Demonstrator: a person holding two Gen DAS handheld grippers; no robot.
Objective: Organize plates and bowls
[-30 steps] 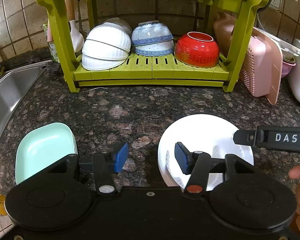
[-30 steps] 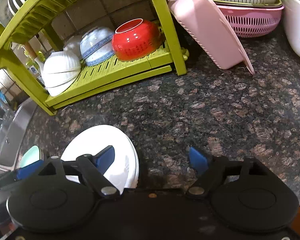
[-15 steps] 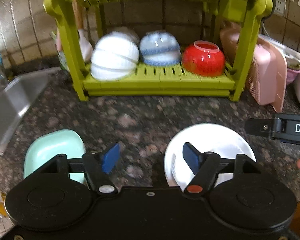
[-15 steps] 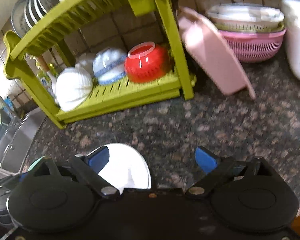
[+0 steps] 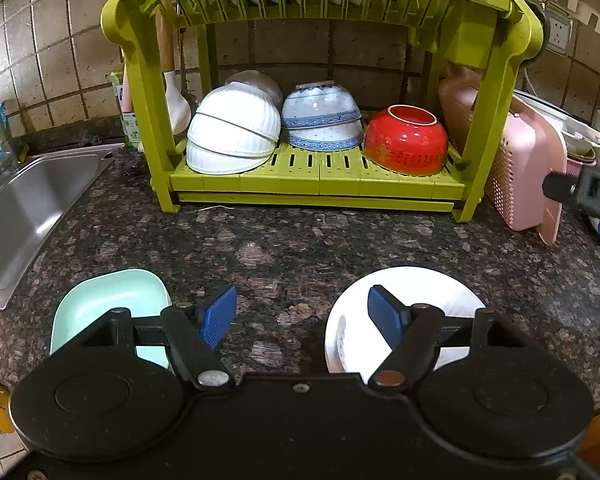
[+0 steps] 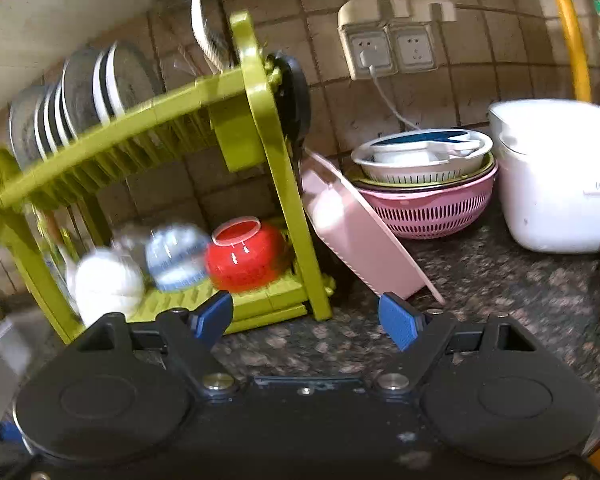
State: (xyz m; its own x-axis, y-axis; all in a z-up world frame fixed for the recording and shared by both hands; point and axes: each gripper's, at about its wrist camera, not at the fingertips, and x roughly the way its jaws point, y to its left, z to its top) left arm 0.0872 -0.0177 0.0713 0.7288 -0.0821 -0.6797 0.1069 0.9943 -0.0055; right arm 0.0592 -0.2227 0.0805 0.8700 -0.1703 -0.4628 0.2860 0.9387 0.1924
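While both grippers gape empty, left gripper (image 5: 302, 312) over granite, right gripper (image 6: 306, 316), partial "D" label.

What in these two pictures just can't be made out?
- White plate, left wrist view: near edge hidden behind the left hand-held gripper.
- Mint dish, same view: near part covered by the gripper body.
- Stacked bowls, right wrist view: motion blur smears their patterns.
- Right hand-held gripper, left wrist view: cut off by the frame edge.

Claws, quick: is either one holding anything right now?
Left claw: open, holding nothing, above the counter.
Right claw: open, holding nothing.
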